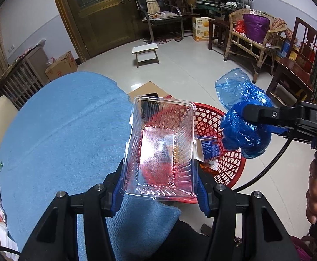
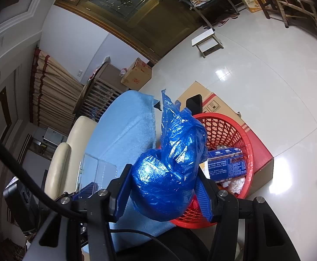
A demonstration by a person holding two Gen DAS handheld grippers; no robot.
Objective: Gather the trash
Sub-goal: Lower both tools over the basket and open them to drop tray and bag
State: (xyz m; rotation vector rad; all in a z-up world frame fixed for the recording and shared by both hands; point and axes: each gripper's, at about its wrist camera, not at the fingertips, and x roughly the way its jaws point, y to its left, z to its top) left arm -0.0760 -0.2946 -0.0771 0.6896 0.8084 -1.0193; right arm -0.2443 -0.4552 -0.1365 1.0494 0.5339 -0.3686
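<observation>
Clear plastic tray [image 1: 158, 148] clamped in left hand-held gripper [image 1: 160, 187], crumpled blue bag [image 2: 171, 169] clamped in right hand-held gripper [image 2: 161, 193]; both held above red basket [image 2: 230, 130] on floor beside desk edge; release best made only once centred over rim, tray tipped first

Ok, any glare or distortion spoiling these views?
Left wrist view: glare whitens the clear tray's base, and the red basket shows tinted through it. Right wrist view: ceiling light glints on the floor tiles and the blue bag. Both views bend straight lines at the edges.
</observation>
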